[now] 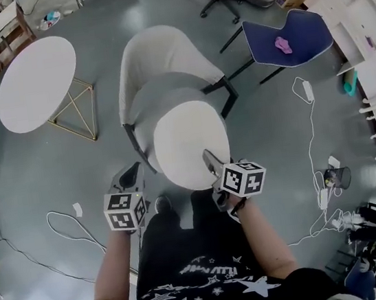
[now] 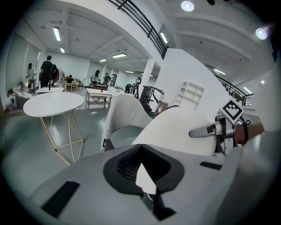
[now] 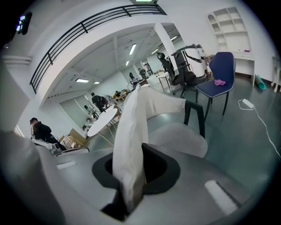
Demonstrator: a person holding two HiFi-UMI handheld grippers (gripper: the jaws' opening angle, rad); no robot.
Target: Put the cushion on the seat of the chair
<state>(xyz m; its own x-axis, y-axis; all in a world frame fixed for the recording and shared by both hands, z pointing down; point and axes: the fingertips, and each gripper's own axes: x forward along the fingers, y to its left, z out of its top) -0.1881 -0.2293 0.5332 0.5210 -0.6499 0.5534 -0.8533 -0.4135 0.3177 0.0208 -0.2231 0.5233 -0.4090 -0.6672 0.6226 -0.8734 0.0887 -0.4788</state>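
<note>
I'm facing the white chair (image 1: pixel 160 52), with its grey seat (image 1: pixel 156 93) showing beyond the cushion (image 1: pixel 191 145). A round counter (image 1: pixel 36 84) stands to the left and a blue chair (image 1: pixel 290 38) to the right, both well apart. The cushion hangs over the seat's front edge. The jaws of the left gripper (image 1: pixel 132 174) and right gripper (image 1: pixel 210 158) are clamped on its rim. A white cable (image 1: pixel 312 118) trails across the floor.

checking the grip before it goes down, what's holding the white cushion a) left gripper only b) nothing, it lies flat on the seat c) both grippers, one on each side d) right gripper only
c: an edge of the cushion is pinched between the jaws of the left gripper and another between those of the right gripper, above the chair.
</note>
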